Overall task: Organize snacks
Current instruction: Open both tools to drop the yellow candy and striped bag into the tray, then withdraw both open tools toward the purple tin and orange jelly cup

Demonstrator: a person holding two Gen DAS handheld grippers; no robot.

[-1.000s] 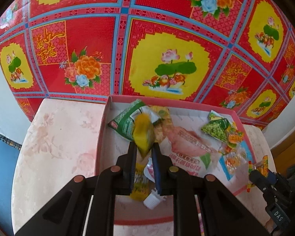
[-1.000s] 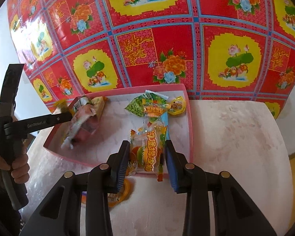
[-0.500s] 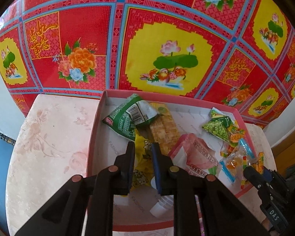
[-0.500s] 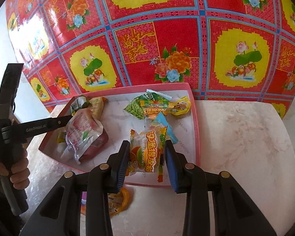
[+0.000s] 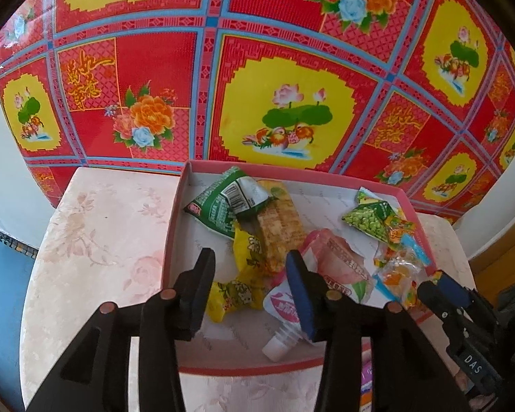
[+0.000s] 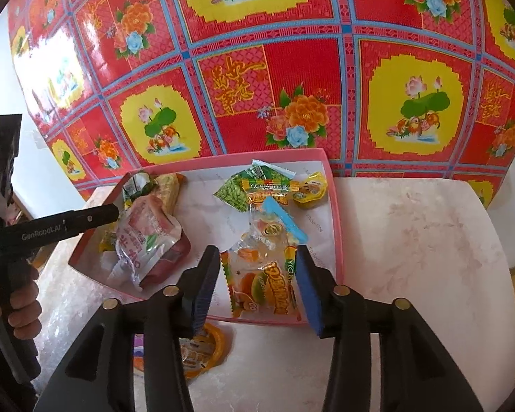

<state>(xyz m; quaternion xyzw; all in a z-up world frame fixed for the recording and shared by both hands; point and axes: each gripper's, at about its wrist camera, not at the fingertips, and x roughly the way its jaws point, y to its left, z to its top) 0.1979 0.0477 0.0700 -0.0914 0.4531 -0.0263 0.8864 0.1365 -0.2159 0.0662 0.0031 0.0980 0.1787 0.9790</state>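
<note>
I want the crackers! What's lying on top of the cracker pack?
A crumpled green packet overlaps the cracker pack at its far end. Its near end hides under a yellow wrapper.

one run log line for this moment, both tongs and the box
left tongs: opening over yellow packet | right tongs: opening around burger gummy pack | both snacks in pink box

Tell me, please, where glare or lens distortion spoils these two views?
Right wrist view: a white glare patch washes out the patterned cloth at upper left. Both views: fisheye bends the cloth's grid lines into curves and blackens the corners; the snacks in the pink box stay sharp.
</note>
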